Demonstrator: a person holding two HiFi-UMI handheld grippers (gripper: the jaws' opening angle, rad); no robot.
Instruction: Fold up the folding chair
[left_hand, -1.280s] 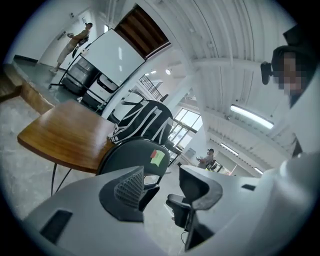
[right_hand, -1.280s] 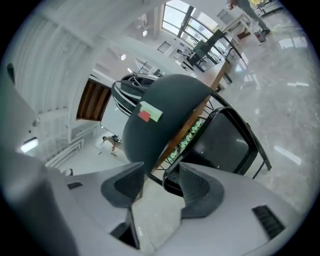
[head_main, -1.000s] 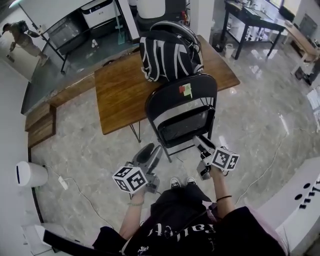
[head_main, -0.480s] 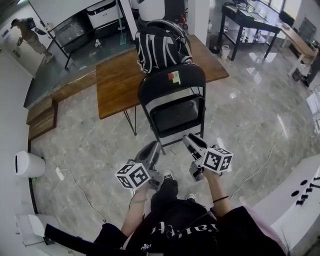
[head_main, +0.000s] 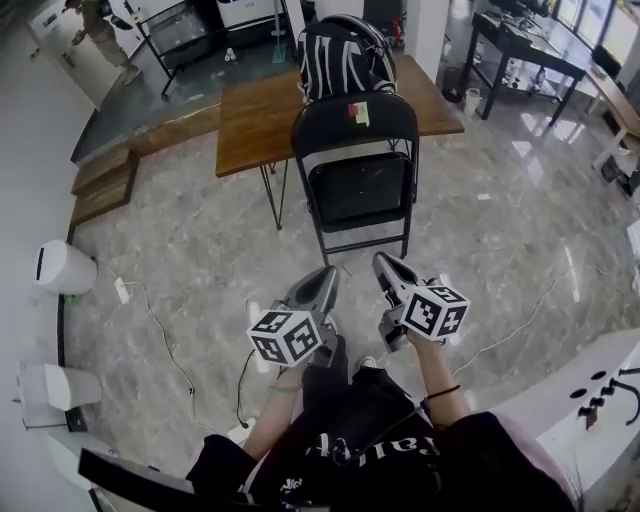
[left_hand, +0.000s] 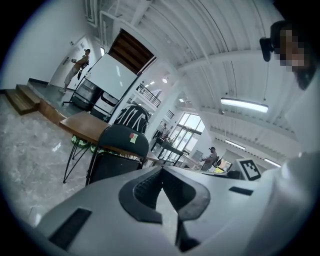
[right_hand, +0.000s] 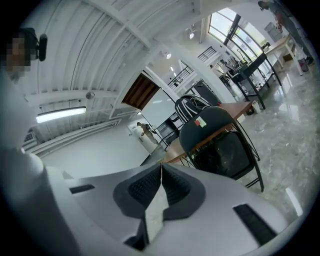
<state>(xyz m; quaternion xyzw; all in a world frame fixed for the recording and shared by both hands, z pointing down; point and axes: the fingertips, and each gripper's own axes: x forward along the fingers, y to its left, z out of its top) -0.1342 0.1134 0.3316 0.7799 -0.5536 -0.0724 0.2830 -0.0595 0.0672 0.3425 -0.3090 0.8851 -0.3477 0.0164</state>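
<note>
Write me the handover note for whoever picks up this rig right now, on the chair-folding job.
Left hand-held gripper: shut, empty, touching nothing.
Right hand-held gripper: the same.
Folding chair: standing by the wooden table, seat swung up against the backrest.
Done: the fold, by the look of it.
Left: likely nothing; maybe check it stands steady.

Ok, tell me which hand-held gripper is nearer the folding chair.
Right, slightly. The right hand-held gripper points at the lower frame of the folding chair, just short of it. The left hand-held gripper sits a little further back, off the chair's other side. Neither touches it.
</note>
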